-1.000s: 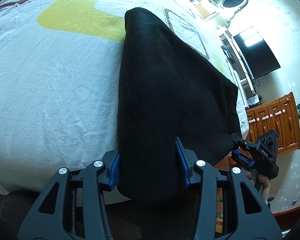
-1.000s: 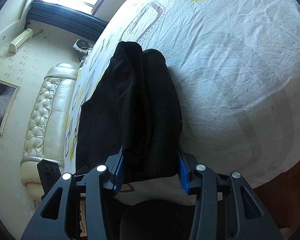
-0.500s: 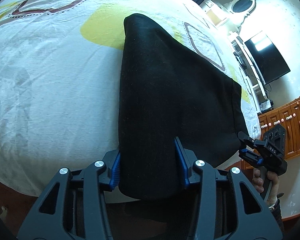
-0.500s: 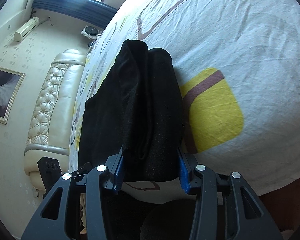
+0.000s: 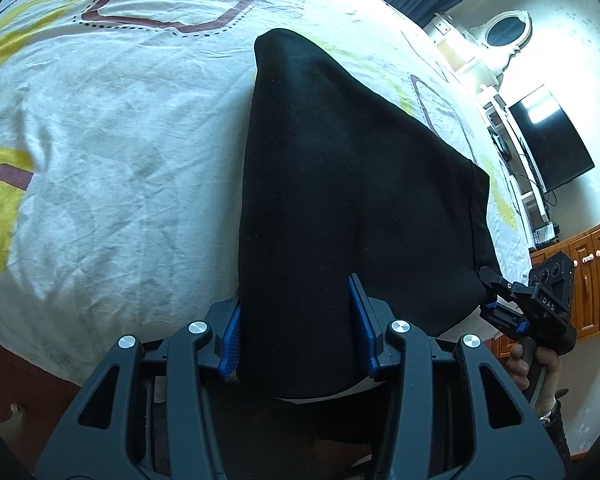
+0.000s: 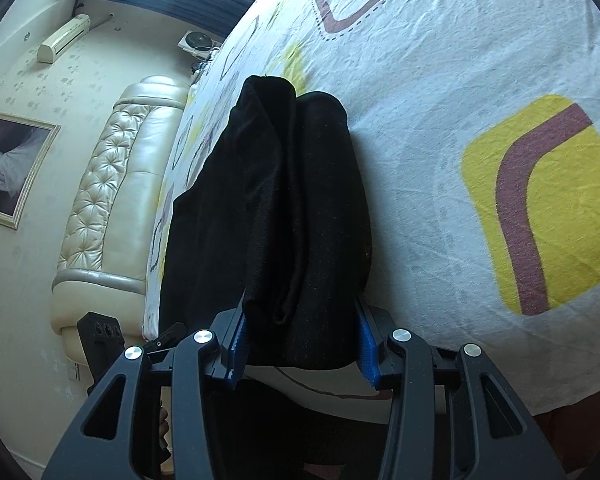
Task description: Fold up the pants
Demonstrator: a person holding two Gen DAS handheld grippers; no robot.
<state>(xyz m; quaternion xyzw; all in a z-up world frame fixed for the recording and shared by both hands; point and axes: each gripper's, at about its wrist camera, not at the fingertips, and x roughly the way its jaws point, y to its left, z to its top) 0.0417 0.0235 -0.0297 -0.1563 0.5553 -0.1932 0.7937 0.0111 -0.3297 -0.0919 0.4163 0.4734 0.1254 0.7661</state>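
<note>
My left gripper (image 5: 298, 332) clamps a thick bunch of the black pants (image 5: 340, 184) between its blue pads (image 5: 231, 332), the cloth filling the gap from side to side. From that grip the pants run away from me in a broad dark sheet, narrowing to a rounded end over the bedsheet (image 5: 100, 160), which is white with yellow patches and brown outlines. At the sheet's far right corner my right gripper (image 5: 500, 300) pinches the fabric's other edge, with my hand (image 5: 536, 372) wrapped around its handle.

From the right wrist, my right gripper (image 6: 300, 344) is likewise closed on a folded wad of the pants (image 6: 284, 216), several layers showing as upright creases between the pads (image 6: 366, 344). The garment hangs stretched between the two grippers above the bedsheet (image 6: 440, 80); whether its lower edge touches the bed I cannot tell. The left gripper's dark body (image 6: 100, 336) shows at lower left. Beyond the bed stand a cream tufted headboard (image 6: 100, 200), a framed picture (image 6: 8, 168), a wall-mounted television (image 5: 548, 140) and wooden cabinets (image 5: 592, 272).
</note>
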